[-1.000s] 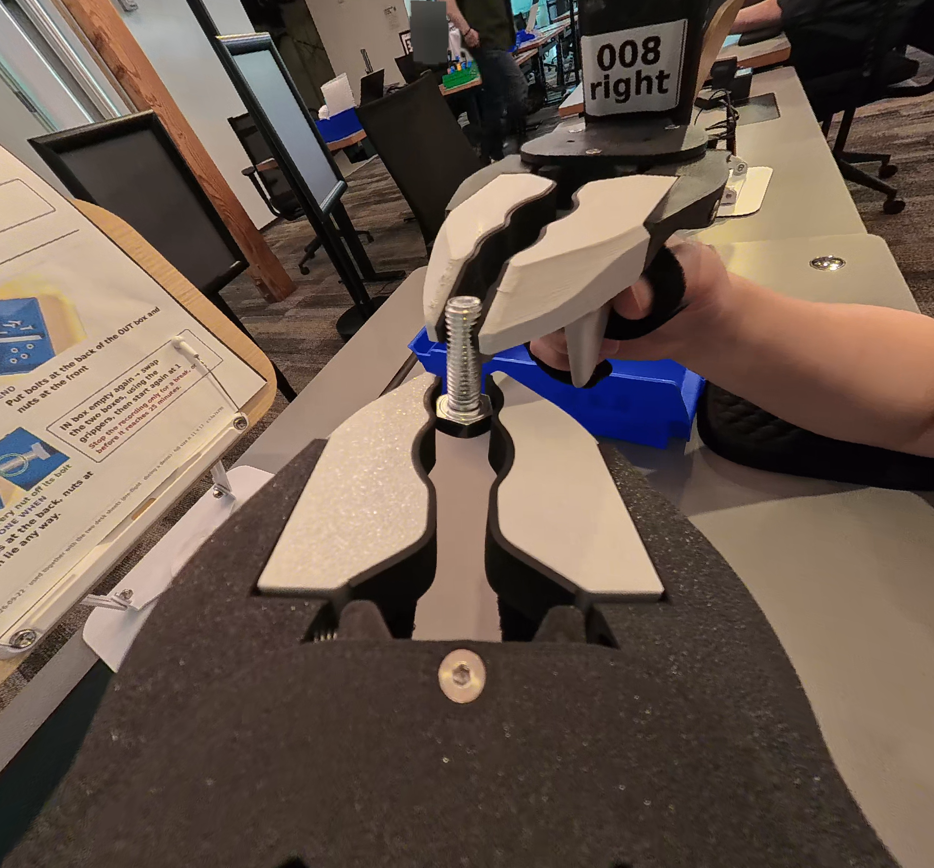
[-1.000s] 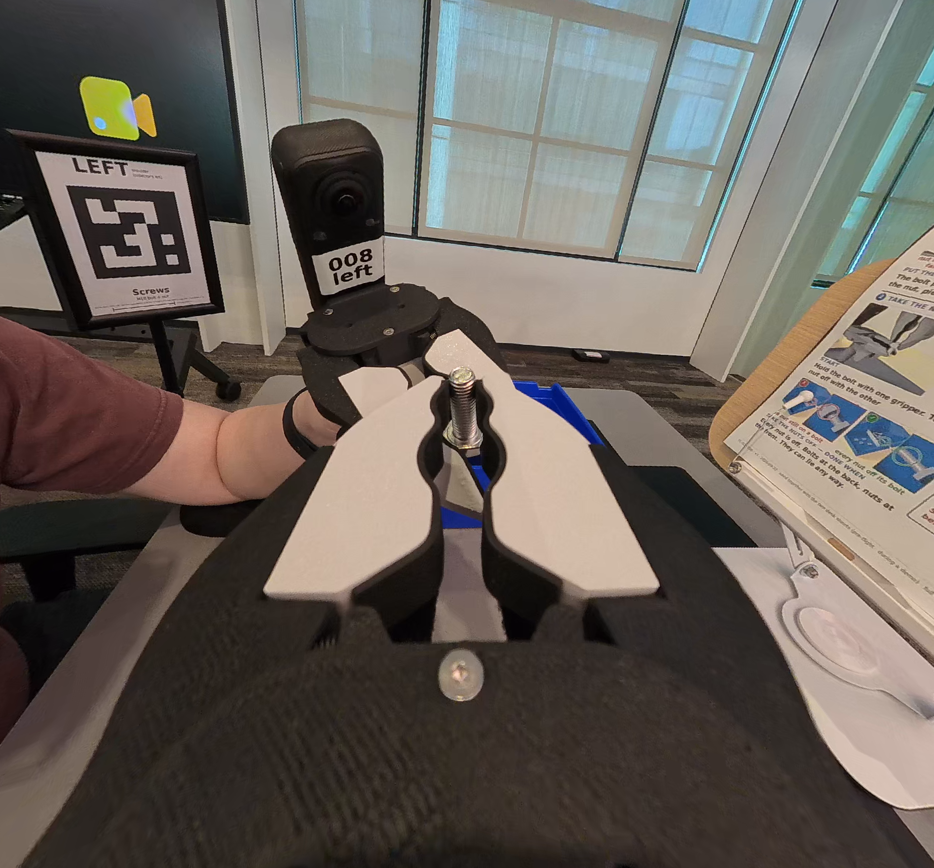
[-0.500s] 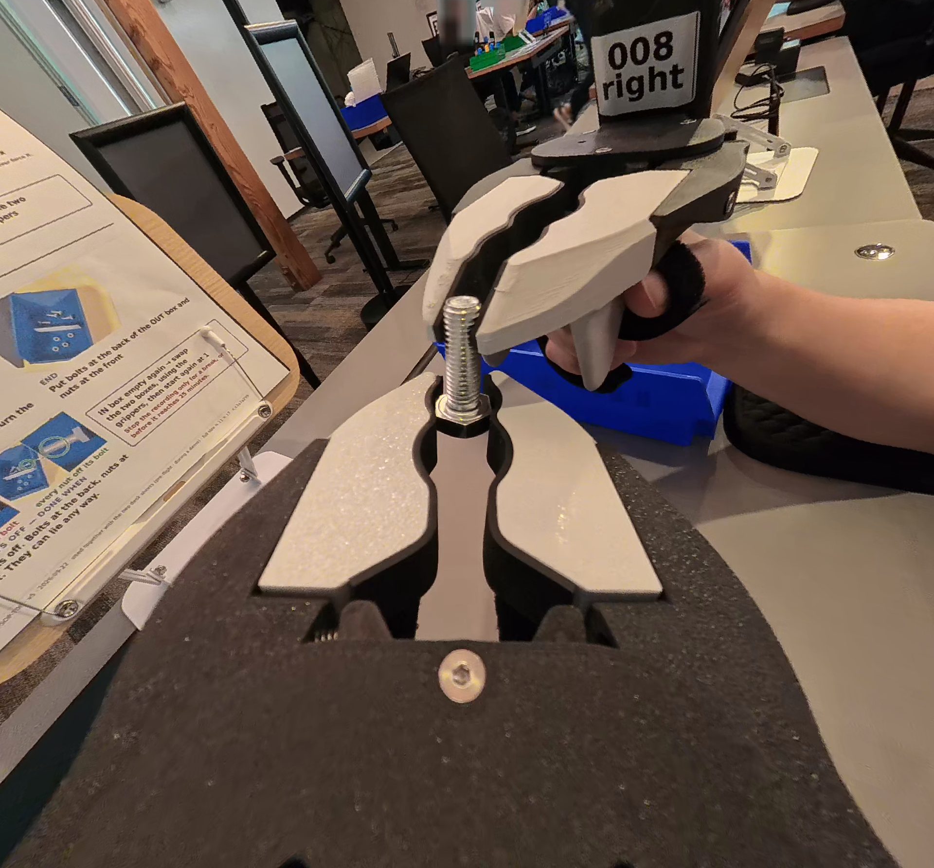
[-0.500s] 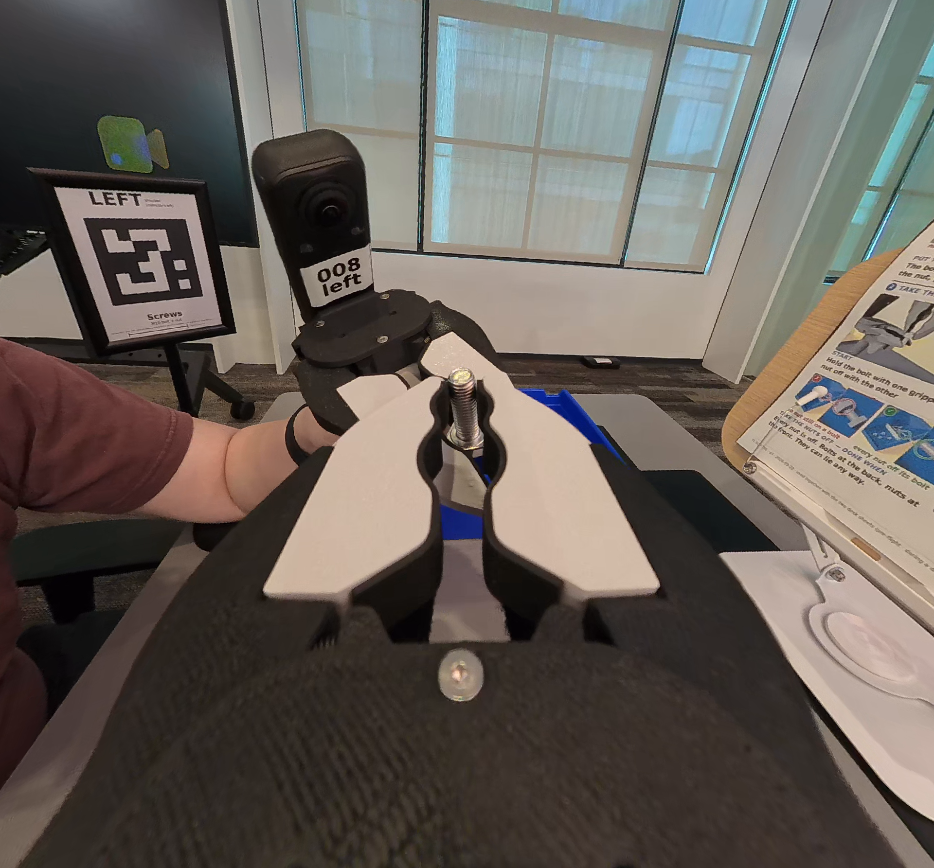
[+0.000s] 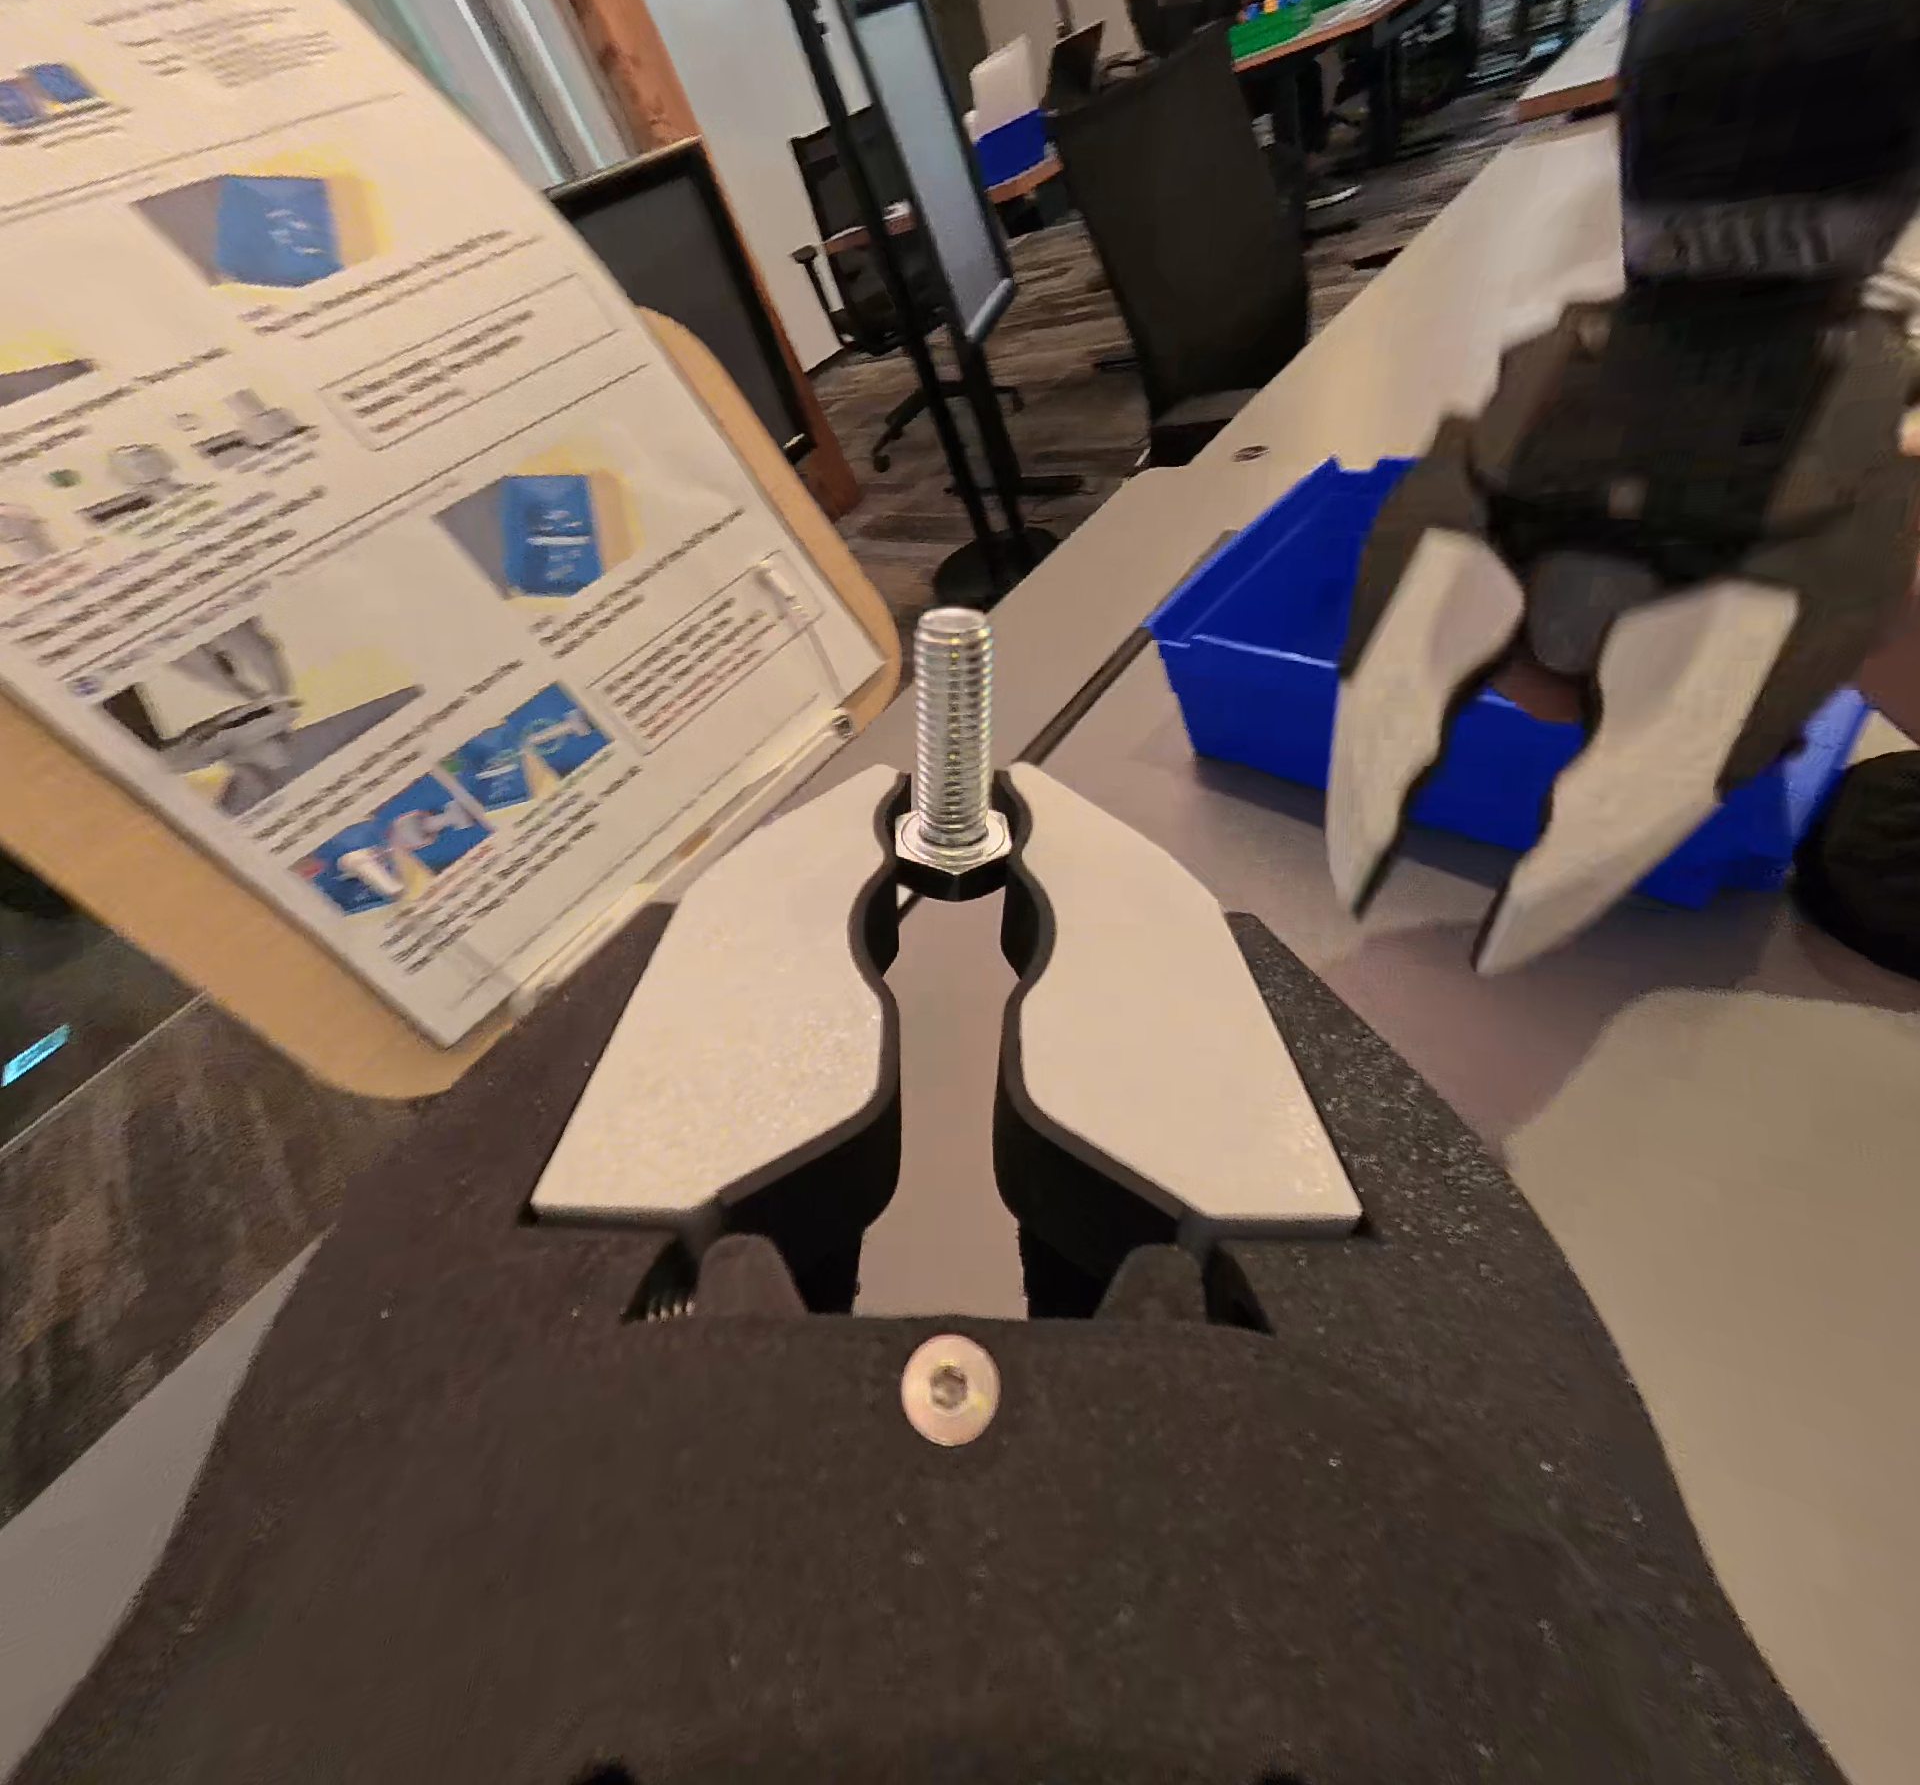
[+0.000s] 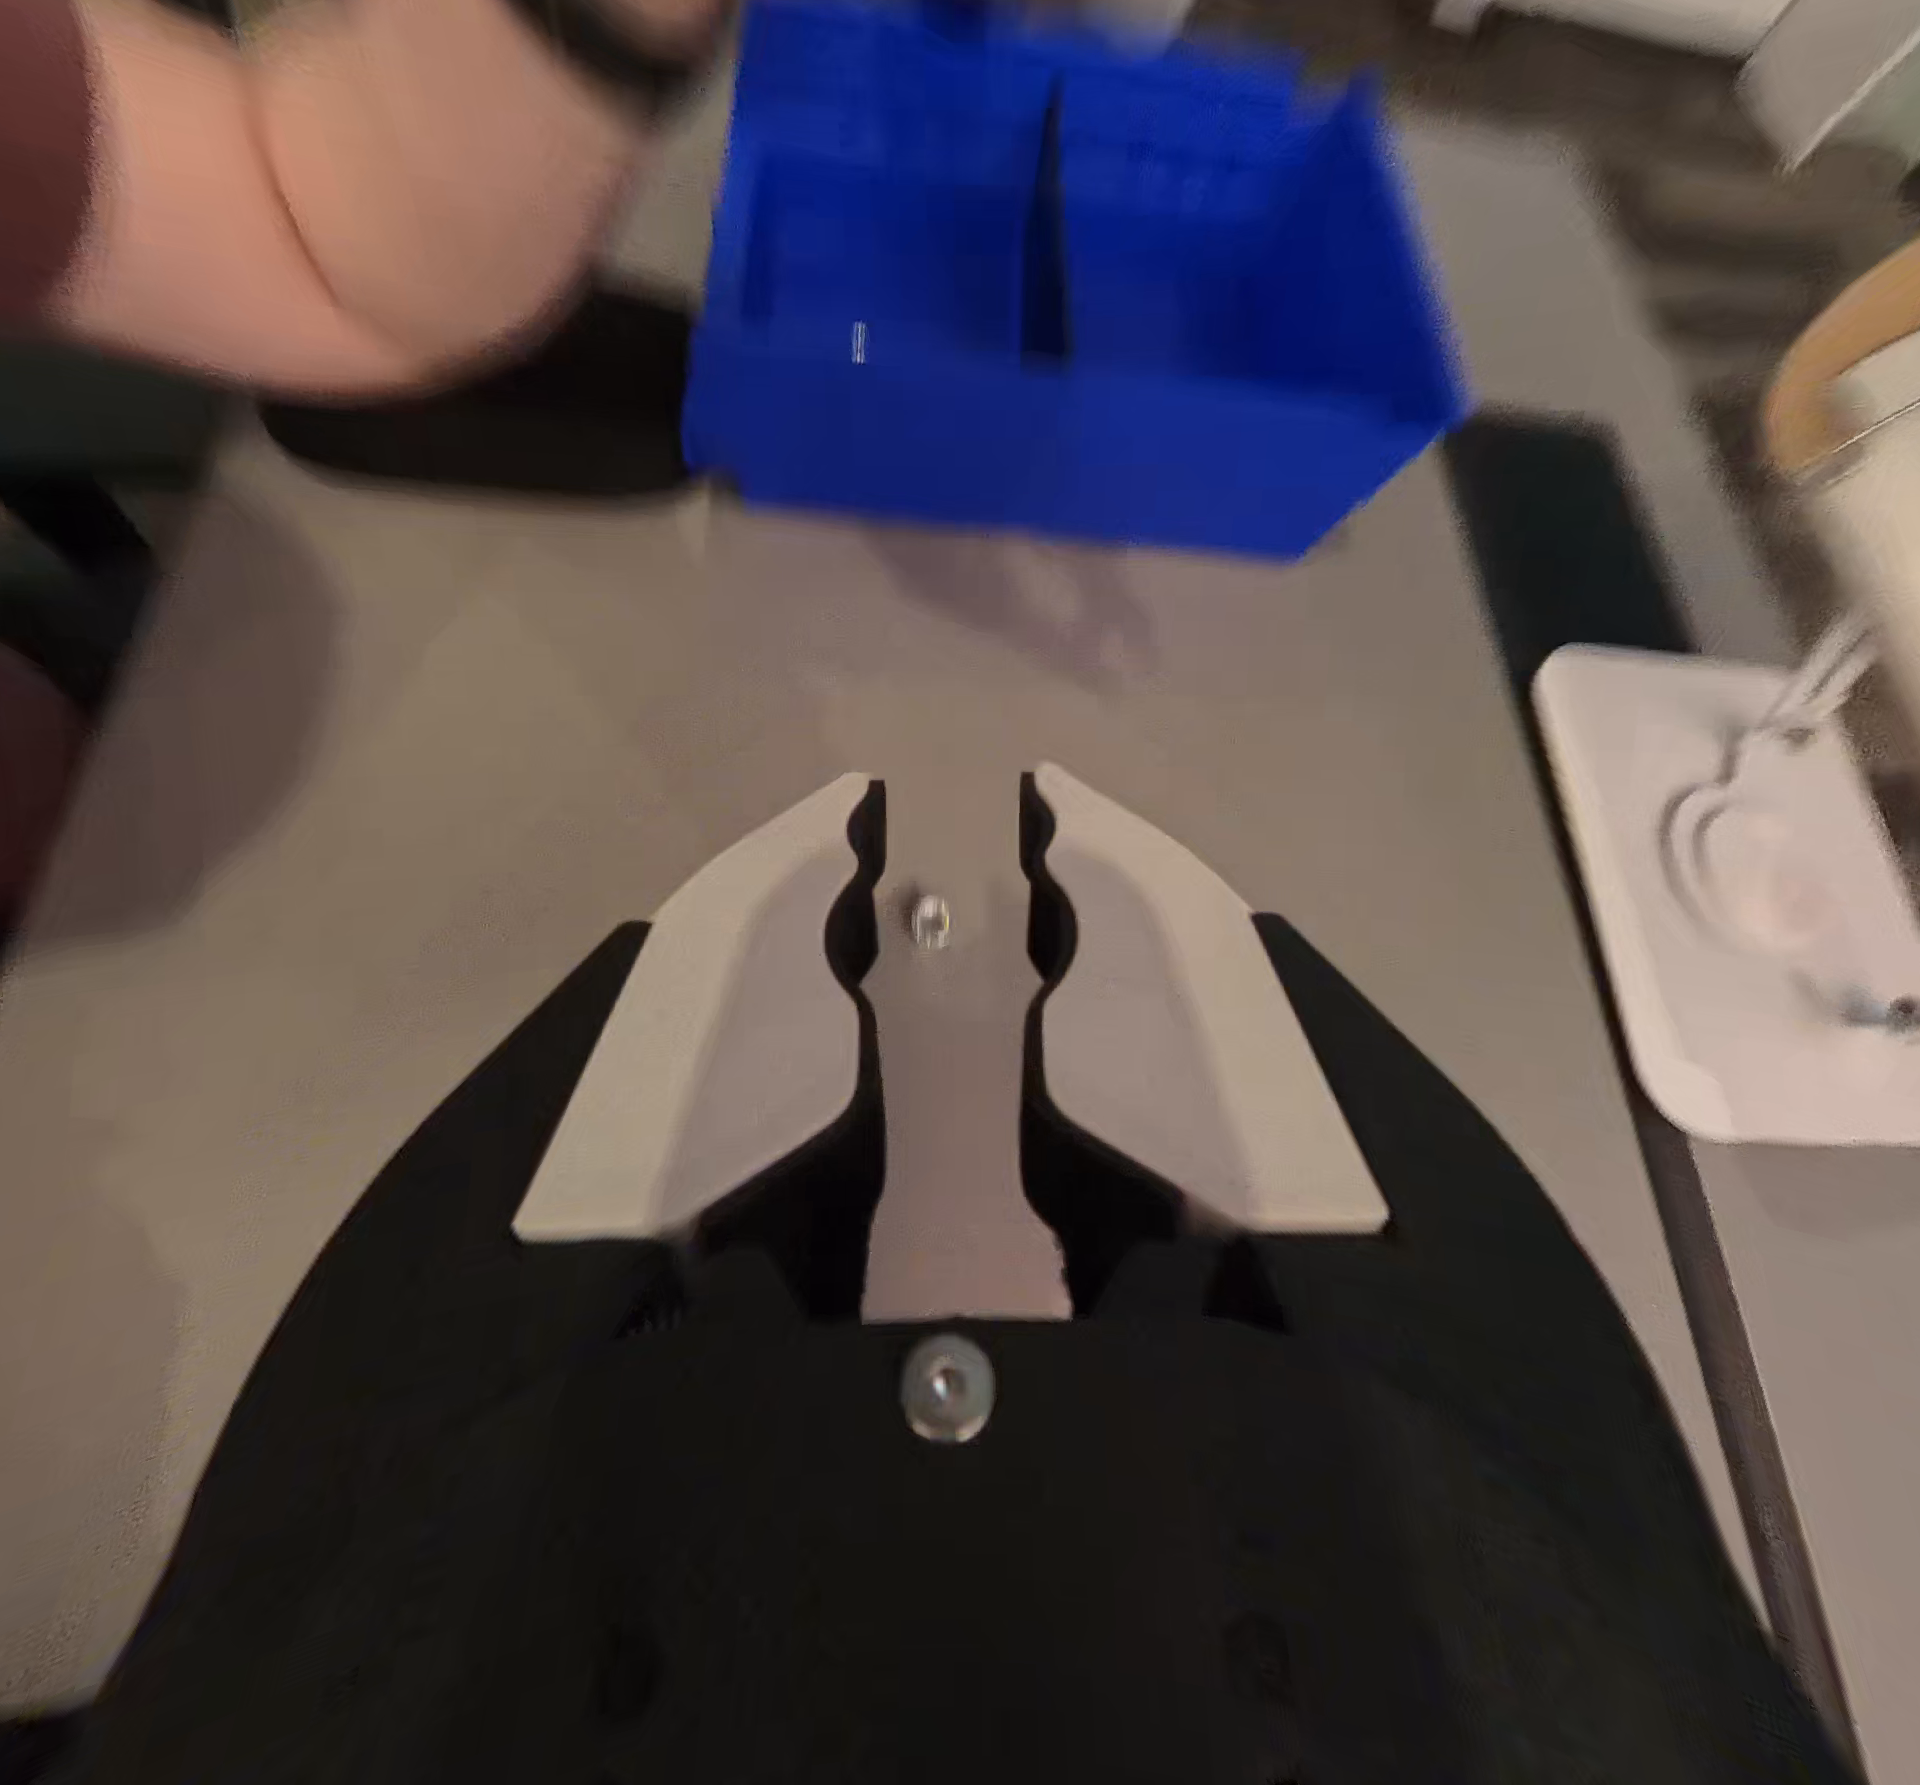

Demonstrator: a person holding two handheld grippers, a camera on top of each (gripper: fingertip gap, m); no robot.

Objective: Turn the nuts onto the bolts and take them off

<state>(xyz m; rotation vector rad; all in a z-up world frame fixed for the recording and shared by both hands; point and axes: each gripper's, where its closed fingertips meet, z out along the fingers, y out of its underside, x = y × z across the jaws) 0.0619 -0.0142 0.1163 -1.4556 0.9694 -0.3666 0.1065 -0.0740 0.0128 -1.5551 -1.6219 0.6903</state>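
While your left gripper [image 5: 951, 785] stayed out of the way, it was clenched on the hex foot of the bolt [image 5: 952, 707], the threaded shank standing upright and bare above the fingers; whether that hex was the bolt's head, the view could not settle. Your right gripper [image 6: 953, 779] was released, jaws apart and pointing down at the table [image 6: 520, 696]; between its fingers showed a small nut [image 6: 930, 920], gripped by neither, though the blur hid whether it lay on the table or was dropping. Ahead of it sat the blue bin [image 6: 1039, 447] with its divider; your forearm [image 6: 364, 208] was to the left, the instruction board [image 5: 364, 488] beside the bolt. By my reading the unscrewing of this pair was done; nut and bolt were not yet in the bin.
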